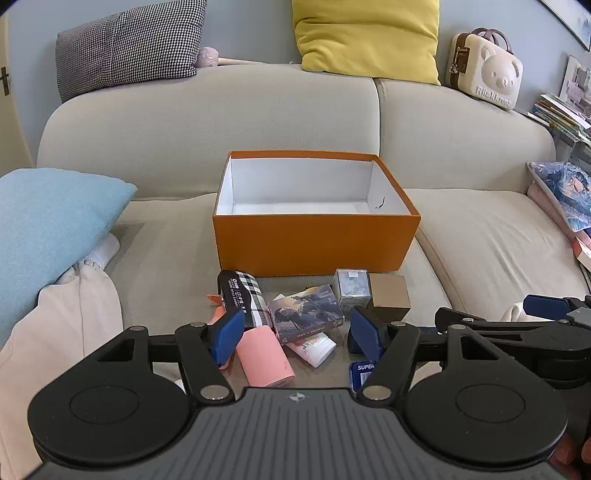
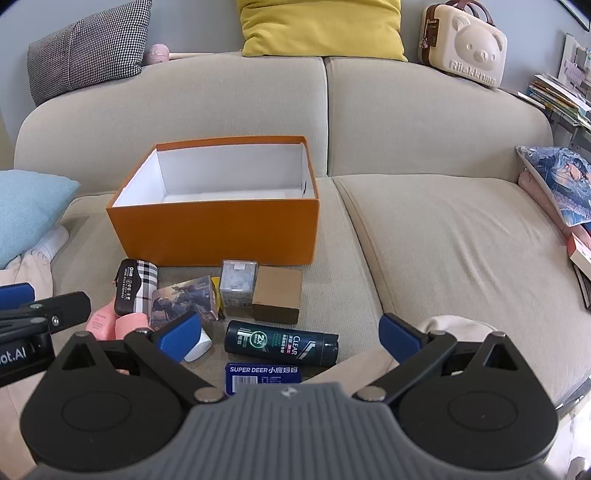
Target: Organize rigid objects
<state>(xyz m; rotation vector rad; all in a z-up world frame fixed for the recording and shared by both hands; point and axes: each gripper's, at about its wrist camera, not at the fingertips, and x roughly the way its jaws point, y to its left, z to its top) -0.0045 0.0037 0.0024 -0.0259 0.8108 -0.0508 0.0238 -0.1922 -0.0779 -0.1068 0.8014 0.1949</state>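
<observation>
With both the left gripper (image 1: 295,332) and right gripper (image 2: 291,334) spread and empty, we should straddle the dark shampoo bottle (image 2: 281,343) squarely, then lift it into the orange box (image 2: 218,225).

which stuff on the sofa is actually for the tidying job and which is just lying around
For the job:
orange box
CLEAR shampoo bottle
brown cardboard box
clear cube box
plaid case
illustrated box
pink bottle
blue SUPER DEER box

Just lying about:
yellow cushion
houndstooth cushion
bear suitcase
blue pillow
</observation>
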